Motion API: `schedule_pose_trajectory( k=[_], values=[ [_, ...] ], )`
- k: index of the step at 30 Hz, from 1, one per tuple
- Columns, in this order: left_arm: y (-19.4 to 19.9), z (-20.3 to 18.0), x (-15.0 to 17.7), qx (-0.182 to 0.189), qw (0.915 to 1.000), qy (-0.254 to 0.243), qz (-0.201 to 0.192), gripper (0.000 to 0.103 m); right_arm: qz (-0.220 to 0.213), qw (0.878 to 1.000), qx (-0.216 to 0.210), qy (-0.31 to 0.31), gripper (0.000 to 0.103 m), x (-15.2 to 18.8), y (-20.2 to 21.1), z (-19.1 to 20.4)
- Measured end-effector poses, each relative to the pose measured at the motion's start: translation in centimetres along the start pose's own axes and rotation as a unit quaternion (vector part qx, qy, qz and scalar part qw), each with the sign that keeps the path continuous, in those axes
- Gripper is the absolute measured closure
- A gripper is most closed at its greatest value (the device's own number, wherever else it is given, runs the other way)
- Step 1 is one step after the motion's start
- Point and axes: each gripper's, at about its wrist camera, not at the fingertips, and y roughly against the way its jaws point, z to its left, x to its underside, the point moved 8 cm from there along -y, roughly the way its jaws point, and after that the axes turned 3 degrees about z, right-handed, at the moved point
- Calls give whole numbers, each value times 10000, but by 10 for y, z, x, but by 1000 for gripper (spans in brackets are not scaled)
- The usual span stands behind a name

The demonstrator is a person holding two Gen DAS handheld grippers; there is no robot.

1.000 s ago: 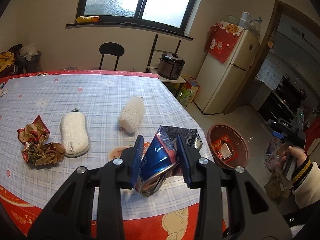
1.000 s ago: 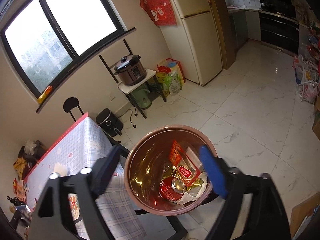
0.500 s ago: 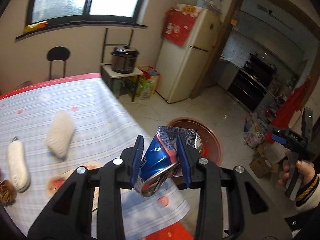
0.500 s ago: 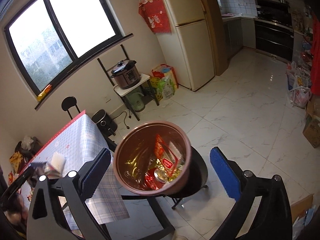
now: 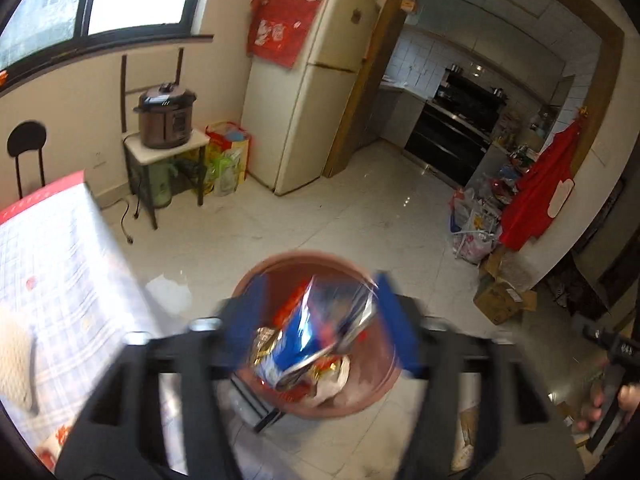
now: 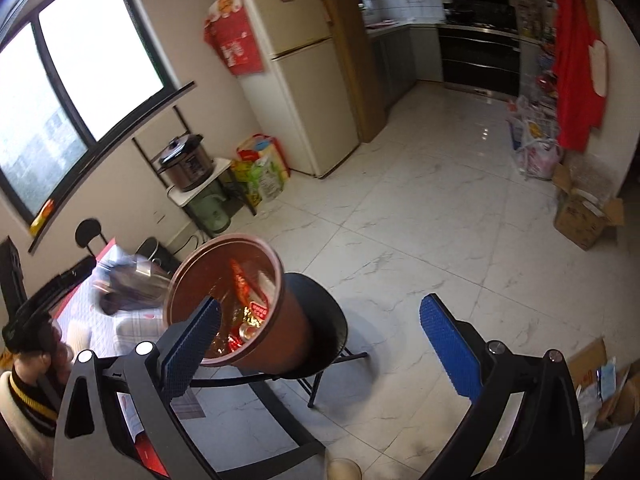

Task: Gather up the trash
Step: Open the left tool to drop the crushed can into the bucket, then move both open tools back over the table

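A crumpled blue, red and silver foil wrapper (image 5: 316, 332), blurred, sits between the left gripper (image 5: 320, 320) jaws, which have just been opening, above the brown bin (image 5: 384, 384). At three o'clock, the right gripper (image 6: 320, 340) gapes wide, empty.

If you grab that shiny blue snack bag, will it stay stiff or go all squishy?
Probably squishy: the blue snack bag looks crumpled and creased between the open left gripper. It seems thin foil, so likely very light and perhaps slippery. Over the trash bin, it would likely flutter rather than drop straight.
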Motion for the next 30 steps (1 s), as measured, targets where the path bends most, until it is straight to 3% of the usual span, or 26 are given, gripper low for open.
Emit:
schedule_pose_trajectory(
  k=[2,8,18,24,30],
  values=[
    [0,-9,-8,-10,9999,-89,-116,20,-48,10000,47,-17,5,1,5,-5],
    [14,-10,-4,27,9998,-122,-164,11,-134,9998,45,-101,5,4,11,-8],
    [72,68,20,-637,9963,530,-210,6,54,9992,-299,268,5,9,2,39],
    [125,122,44,-1225,9867,1017,-325,6,202,9957,-647,631,5,10,-11,89],
    [194,183,78,-1831,9695,1544,-523,6,424,9860,-1148,1129,5,20,-27,164]
  ],
)
